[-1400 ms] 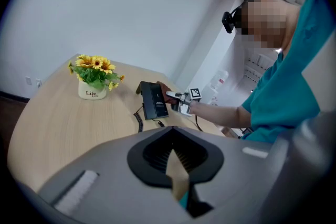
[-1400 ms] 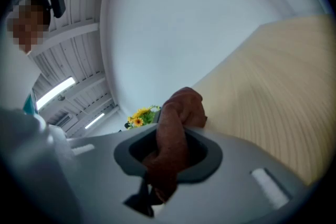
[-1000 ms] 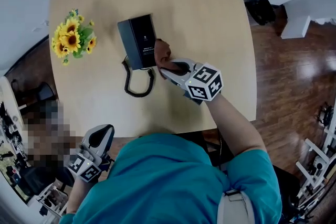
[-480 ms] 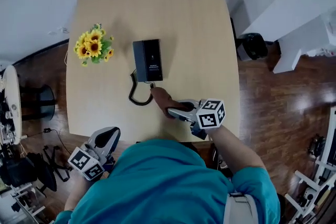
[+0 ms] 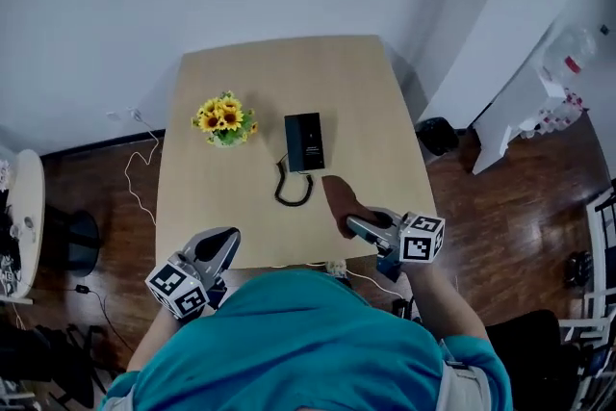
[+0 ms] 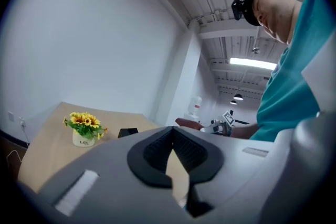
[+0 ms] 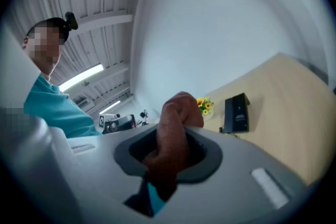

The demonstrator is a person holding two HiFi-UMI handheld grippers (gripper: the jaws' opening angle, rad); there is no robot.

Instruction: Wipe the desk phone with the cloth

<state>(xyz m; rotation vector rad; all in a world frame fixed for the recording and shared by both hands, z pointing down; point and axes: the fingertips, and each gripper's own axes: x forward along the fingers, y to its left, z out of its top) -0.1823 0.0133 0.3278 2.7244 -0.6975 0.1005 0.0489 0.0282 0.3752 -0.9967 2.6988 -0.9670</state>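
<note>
Pinching a rust-brown cloth [image 7: 176, 123] in the right tongs [image 7: 168, 152] — bunched up between the pads and spilling out past the tips. Held over the near right part of the table [image 5: 241, 197], cloth end pointing forward and a little left. Ahead of those tips, clear of the cloth: a black desk phone [image 5: 305, 142], lying flat near the middle of the table. Just left of the cloth, on the near side of the phone, the coiled cord [image 5: 292, 191], looped on the wood.

Pressed together on nothing at the left tongs [image 6: 173, 152], pads meeting at the tips. Poised at the table's near-left corner, aimed out across the top. Ahead of them, well out on the table — a small white pot of sunflowers [image 5: 225, 120], upright, just left of the phone. Off to their right, beyond a teal shirt [image 5: 298, 342], the right tongs with the cloth.
</note>
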